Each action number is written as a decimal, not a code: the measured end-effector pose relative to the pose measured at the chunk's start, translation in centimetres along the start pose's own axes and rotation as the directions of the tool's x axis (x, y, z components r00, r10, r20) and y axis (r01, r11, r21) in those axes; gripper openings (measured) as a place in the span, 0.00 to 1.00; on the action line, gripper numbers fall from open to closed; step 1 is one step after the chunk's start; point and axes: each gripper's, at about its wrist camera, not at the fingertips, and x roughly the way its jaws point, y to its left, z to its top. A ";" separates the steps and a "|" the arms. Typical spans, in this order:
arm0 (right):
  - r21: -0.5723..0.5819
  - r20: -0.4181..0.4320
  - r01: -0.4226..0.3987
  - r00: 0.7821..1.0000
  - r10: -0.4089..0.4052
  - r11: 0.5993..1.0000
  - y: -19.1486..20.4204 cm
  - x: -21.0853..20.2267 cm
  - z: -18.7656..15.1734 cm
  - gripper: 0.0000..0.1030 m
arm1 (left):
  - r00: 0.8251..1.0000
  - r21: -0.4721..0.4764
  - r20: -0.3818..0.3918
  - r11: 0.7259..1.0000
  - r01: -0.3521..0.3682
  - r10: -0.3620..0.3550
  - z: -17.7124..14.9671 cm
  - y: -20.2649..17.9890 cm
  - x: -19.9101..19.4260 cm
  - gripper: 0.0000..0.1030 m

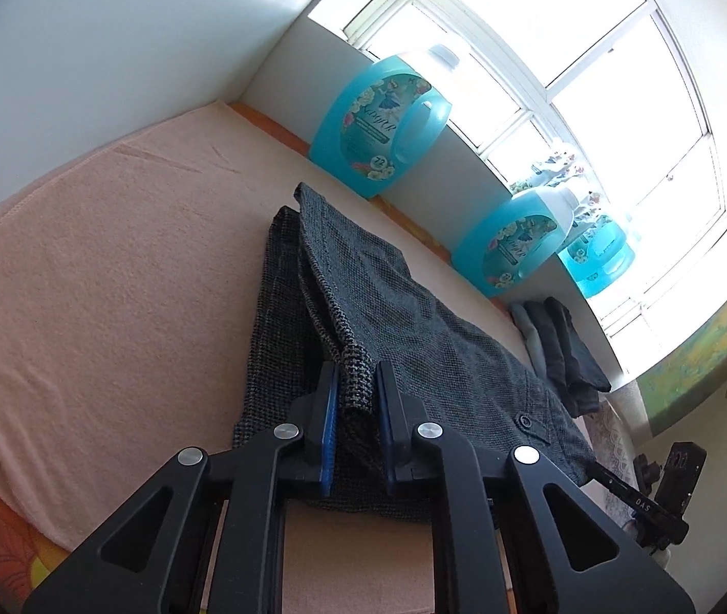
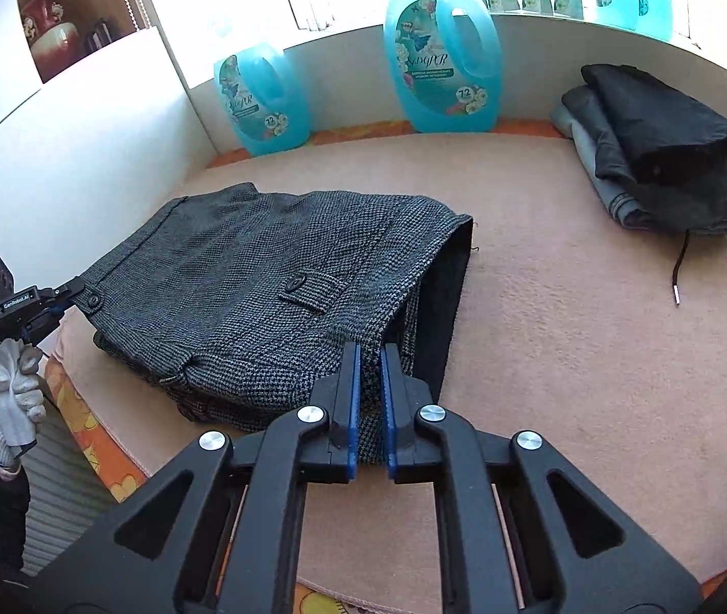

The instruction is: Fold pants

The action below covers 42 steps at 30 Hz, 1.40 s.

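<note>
Left gripper point(image 1: 356, 389) clamped on grey pants point(image 2: 271, 276) at waistband; right gripper point(image 2: 371, 373) clamped on their folded edge; pants lie on pink blanket point(image 2: 542, 332) near its front-left corner; folded clothes stack point(image 2: 660, 153) at back-right corner.

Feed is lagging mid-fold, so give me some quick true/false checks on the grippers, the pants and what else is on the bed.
1. The right gripper pinches the pants. True.
2. The left gripper is open and off the cloth. False: its jaws are shut on a fold of the pants.
3. A stack of folded clothes lies apart from the pants. True.
4. The pants lie on a bare wooden table. False: they rest on a pink blanket.
5. The detergent jugs are red. False: they are blue.
</note>
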 end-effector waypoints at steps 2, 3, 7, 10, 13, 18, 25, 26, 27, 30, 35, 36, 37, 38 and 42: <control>0.014 -0.007 0.009 1.000 -0.008 1.000 -0.6 0.1 -0.1 0.07 | 1.000 0.007 -0.006 1.000 -0.002 0.002 -0.6 -0.2 0.0 0.11; 0.029 -0.018 0.004 1.000 -0.003 1.000 -0.9 0.4 -0.4 0.07 | 1.000 0.005 -0.009 1.000 -0.007 0.007 -0.9 -0.1 0.1 0.11; 0.059 -0.077 0.012 0.997 -0.007 0.998 -1.9 2.5 -2.2 0.07 | 0.998 -0.007 -0.038 0.999 -0.049 0.049 -2.6 1.1 1.0 0.11; 0.048 -0.103 0.020 0.995 -0.015 0.999 -1.7 3.4 -3.0 0.07 | 0.997 -0.030 -0.058 0.998 -0.062 0.060 -3.2 2.2 1.3 0.11; 0.019 -0.116 0.035 0.993 -0.033 0.999 -1.4 3.5 -2.8 0.07 | 0.996 -0.009 -0.063 0.998 -0.070 0.069 -3.0 2.0 1.2 0.12; -0.097 -0.098 0.114 0.987 -0.124 0.989 0.3 2.1 -1.7 0.14 | 0.987 0.061 -0.063 0.988 -0.142 0.146 -2.4 1.4 0.3 0.17; -0.176 0.004 0.108 0.994 -0.109 0.978 2.6 -0.4 2.2 0.36 | 0.973 0.189 0.024 0.955 -0.229 0.229 -0.7 -0.7 -2.2 0.19; -0.186 0.017 0.100 0.995 -0.099 0.977 2.9 -0.5 3.0 0.36 | 0.973 0.206 0.032 0.951 -0.231 0.230 -0.4 -1.1 -2.3 0.19; -0.194 0.031 0.087 0.996 -0.083 0.977 3.5 -0.5 3.9 0.36 | 0.974 0.220 0.035 0.949 -0.227 0.225 -0.1 -1.6 -2.3 0.19; -0.218 0.043 0.021 0.999 -0.012 0.976 4.7 0.1 6.5 0.38 | 0.979 0.253 0.025 0.946 -0.203 0.203 0.6 -2.8 -1.3 0.27; -0.248 -0.011 -0.110 0.994 0.111 0.962 7.0 4.0 11.5 0.39 | 0.983 0.292 -0.008 0.941 -0.172 0.182 1.1 -4.3 1.2 0.28; -0.253 -0.031 -0.129 0.992 0.125 0.959 7.4 5.2 12.4 0.39 | 0.983 0.301 -0.014 0.939 -0.170 0.182 1.2 -4.6 1.8 0.28; -0.258 -0.054 -0.144 0.989 0.135 0.955 7.9 6.4 13.3 0.39 | 0.982 0.308 -0.020 0.936 -0.170 0.185 1.2 -4.7 2.4 0.28; -0.260 -0.072 -0.153 0.988 0.138 0.954 8.3 7.8 14.1 0.39 | 0.982 0.315 -0.027 0.934 -0.170 0.188 1.2 -4.8 2.9 0.28; -0.253 -0.176 -0.204 0.971 0.163 0.946 9.9 13.7 16.5 0.39 | 0.973 0.348 -0.061 0.918 -0.189 0.224 0.9 -4.5 5.1 0.28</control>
